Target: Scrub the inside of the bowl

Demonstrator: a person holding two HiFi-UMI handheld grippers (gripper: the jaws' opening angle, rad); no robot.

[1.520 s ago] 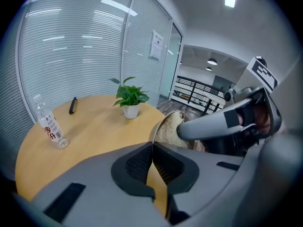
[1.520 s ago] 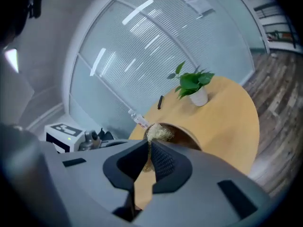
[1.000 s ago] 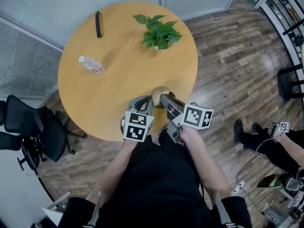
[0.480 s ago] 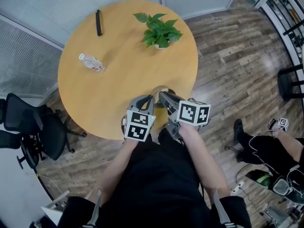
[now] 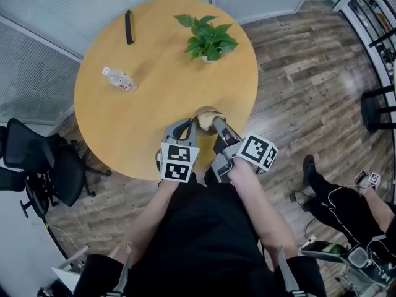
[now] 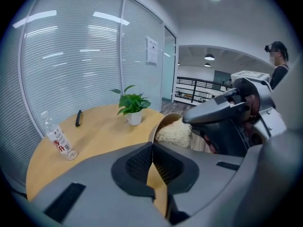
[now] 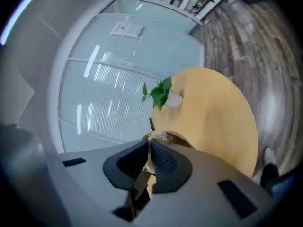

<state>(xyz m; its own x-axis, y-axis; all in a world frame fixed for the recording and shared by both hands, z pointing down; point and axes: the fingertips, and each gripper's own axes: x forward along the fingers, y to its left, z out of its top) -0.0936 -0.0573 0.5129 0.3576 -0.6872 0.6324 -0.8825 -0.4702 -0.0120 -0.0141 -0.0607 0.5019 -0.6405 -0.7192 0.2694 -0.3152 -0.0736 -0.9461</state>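
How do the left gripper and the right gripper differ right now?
The left gripper, its jaws just tightened, grips the rim of the tilted bowl; the right gripper grips the pale fibrous scrubber. The left gripper sits at the bowl's edge; the right gripper reaches inside it. Both are shut.

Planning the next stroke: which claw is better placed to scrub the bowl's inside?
Right. The right claw grips the fibrous scrubber inside the bowl; the left claw is clamped on its rim, steadying it.
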